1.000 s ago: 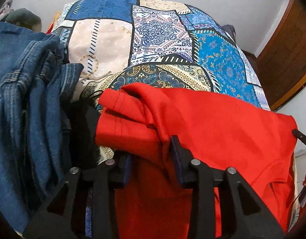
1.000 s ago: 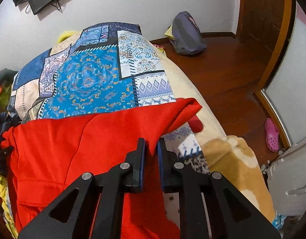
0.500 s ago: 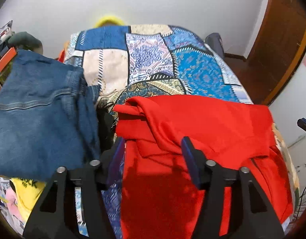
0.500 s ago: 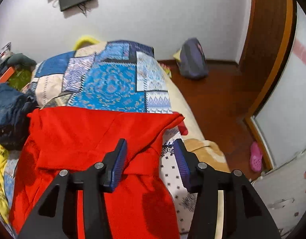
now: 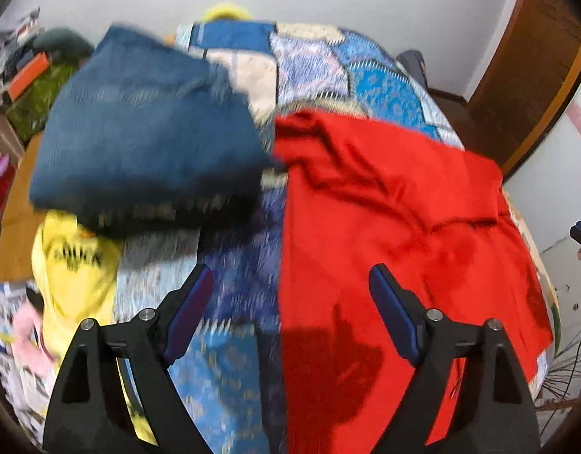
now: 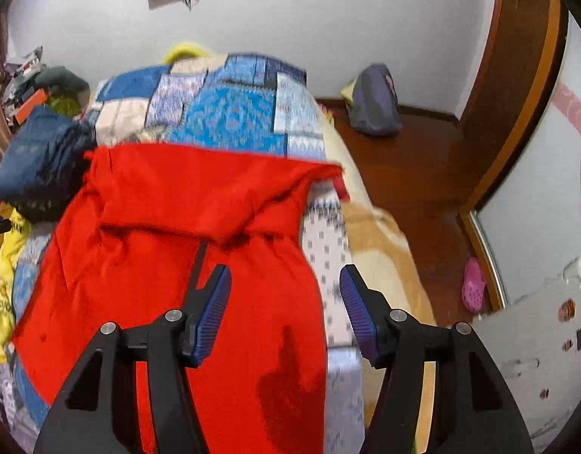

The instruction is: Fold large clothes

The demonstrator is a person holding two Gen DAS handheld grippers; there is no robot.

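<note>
Lying spread over the near part of the bed (image 6: 230,121), the red garment (image 6: 199,227) has its far end folded back toward the near edge, so a doubled band runs across it. Its right side reaches close to the bed's right edge, where a beige blanket (image 6: 377,242) hangs down toward the wooden floor (image 6: 415,174).

The left gripper (image 5: 286,291) hovers above the near edge of the bed with its jaws spread wide and nothing between them; below the gap lie the patchwork bedspread (image 5: 230,359) and the left border of the red garment (image 5: 385,227). The right gripper (image 6: 284,287) is likewise wide apart and holds nothing, hanging over the garment's right border.

A folded pair of jeans (image 5: 146,132) sits at the left side of the bed, just beside the garment's far left corner. A yellow shirt (image 5: 71,265) with black print lies partly under the jeans, toward the near left corner. The left view is blurred.

On the floor, a grey backpack (image 6: 373,102) leans by the wall, and a pink clog (image 6: 473,283) lies near the right.
</note>
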